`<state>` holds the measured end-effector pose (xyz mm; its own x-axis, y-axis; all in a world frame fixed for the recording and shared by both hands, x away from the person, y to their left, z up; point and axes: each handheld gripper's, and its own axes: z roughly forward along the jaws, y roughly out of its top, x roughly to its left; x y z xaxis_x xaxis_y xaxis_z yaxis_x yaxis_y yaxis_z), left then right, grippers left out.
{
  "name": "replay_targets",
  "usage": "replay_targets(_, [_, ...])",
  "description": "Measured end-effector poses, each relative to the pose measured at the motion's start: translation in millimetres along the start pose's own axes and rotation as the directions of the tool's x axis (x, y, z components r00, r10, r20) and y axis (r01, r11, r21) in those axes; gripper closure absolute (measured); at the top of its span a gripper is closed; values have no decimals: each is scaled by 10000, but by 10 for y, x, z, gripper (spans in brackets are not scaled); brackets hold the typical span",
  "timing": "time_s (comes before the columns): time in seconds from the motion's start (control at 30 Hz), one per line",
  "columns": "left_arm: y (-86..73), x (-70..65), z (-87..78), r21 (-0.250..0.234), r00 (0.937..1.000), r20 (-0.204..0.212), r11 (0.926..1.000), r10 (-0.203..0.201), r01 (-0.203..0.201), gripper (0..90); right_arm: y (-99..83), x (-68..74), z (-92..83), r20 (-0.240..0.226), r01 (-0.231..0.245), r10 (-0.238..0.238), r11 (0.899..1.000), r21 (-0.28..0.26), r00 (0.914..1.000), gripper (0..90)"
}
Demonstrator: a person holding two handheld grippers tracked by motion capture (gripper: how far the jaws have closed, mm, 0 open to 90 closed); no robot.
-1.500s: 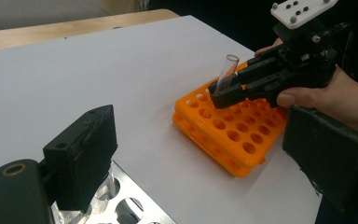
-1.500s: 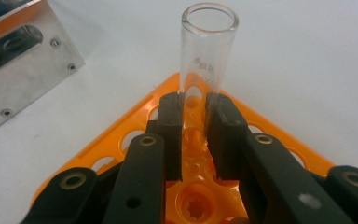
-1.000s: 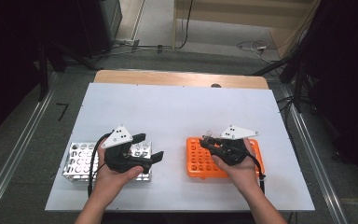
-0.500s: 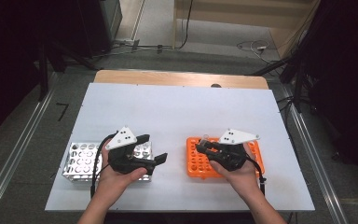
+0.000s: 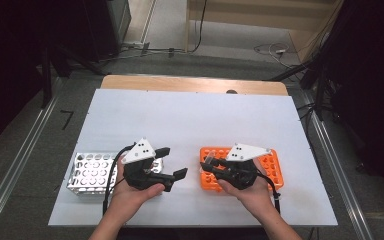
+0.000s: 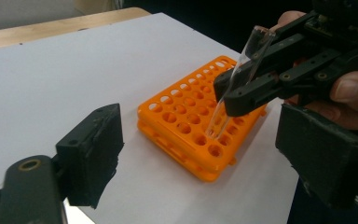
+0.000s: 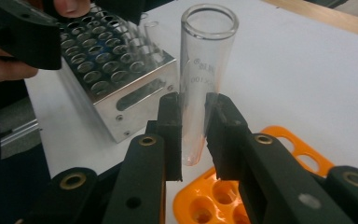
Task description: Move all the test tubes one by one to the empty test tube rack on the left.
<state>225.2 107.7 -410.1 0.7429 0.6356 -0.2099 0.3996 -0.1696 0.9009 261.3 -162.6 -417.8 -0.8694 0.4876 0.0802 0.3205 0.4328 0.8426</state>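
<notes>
Clamping a glass test tube (image 7: 204,88), the right claw (image 7: 193,140) hangs over the orange rack (image 6: 186,135); the left claw (image 6: 205,149) gapes empty.

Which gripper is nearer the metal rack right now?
Left. The left gripper hovers at the metal rack's right end, jaws open. The right gripper is farther off, over the orange rack, holding a glass tube.

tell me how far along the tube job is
Done: the right gripper is shut on a glass test tube, its bottom above the orange rack. In hand: carrying it. Left: the open left gripper holds nothing; a tube stands in the metal rack.
</notes>
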Motion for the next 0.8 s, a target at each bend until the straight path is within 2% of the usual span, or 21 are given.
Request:
replay_targets(0.2, [4, -71, 27, -190, 9990, 344, 9994, 292, -286, 296, 4, 84, 66, -308, 121, -116, 9998, 144, 9995, 736])
replay_targets(0.47, [13, -179, 53, -433, 9944, 790, 9969, 696, -663, 475, 7, 214, 157, -683, 467, -442, 9983, 350, 9967, 736])
replay_targets(0.8, [10, -255, 106, -297, 9916, 877, 9953, 946, -923, 638, 43, 364, 220, -1127, 733, -675, 9961, 482, 9913, 736])
